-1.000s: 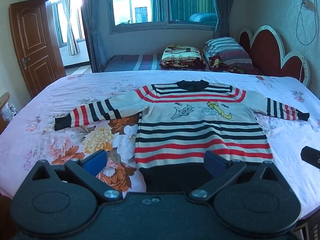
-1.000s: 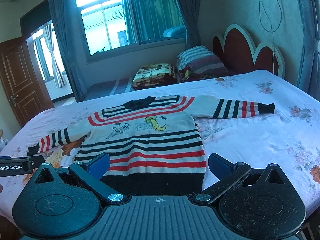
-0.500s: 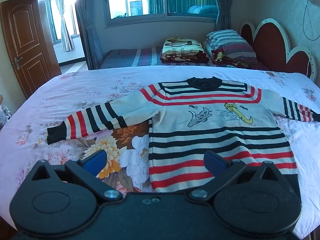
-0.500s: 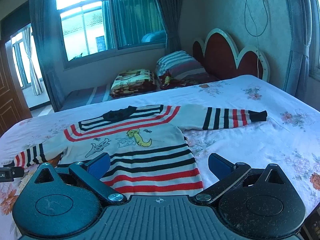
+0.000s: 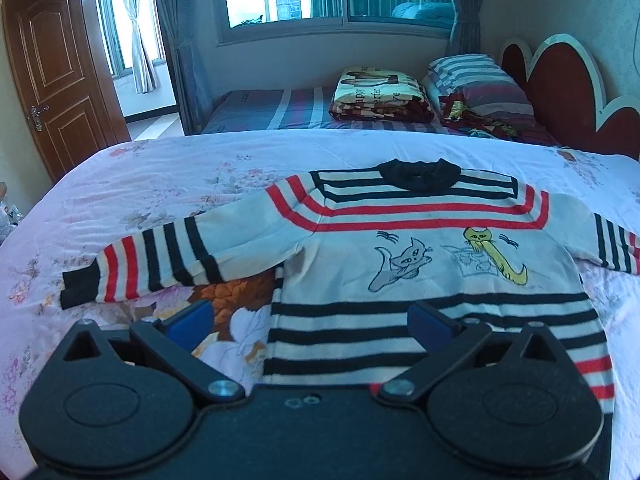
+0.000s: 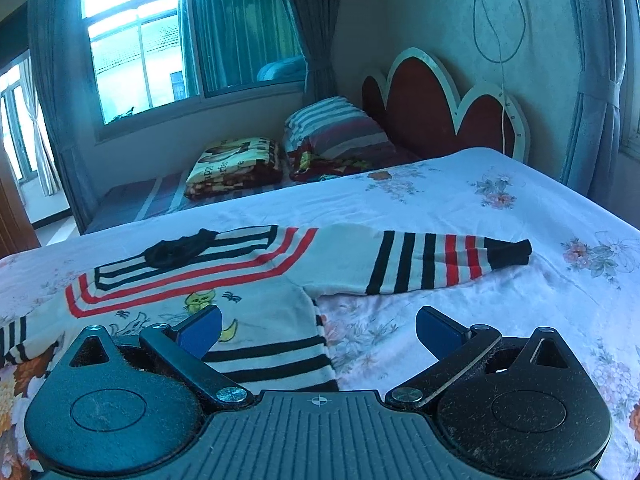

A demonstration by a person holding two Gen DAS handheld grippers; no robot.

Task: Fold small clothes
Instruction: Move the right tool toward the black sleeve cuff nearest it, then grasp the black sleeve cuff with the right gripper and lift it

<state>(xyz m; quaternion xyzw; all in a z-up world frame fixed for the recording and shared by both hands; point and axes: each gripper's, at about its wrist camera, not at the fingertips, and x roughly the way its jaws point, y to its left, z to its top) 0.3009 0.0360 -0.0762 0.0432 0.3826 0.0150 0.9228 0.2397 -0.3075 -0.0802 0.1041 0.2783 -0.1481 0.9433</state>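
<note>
Sweater (image 5: 420, 264) flat on floral bed (image 5: 168, 184)

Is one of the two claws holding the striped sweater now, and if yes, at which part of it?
No. Both the left claw and the right claw are open and hold nothing; the striped sweater lies flat on the bed.

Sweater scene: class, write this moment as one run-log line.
sweater: flat, unfolded | left claw: open, empty | right claw: open, empty | bed
</note>
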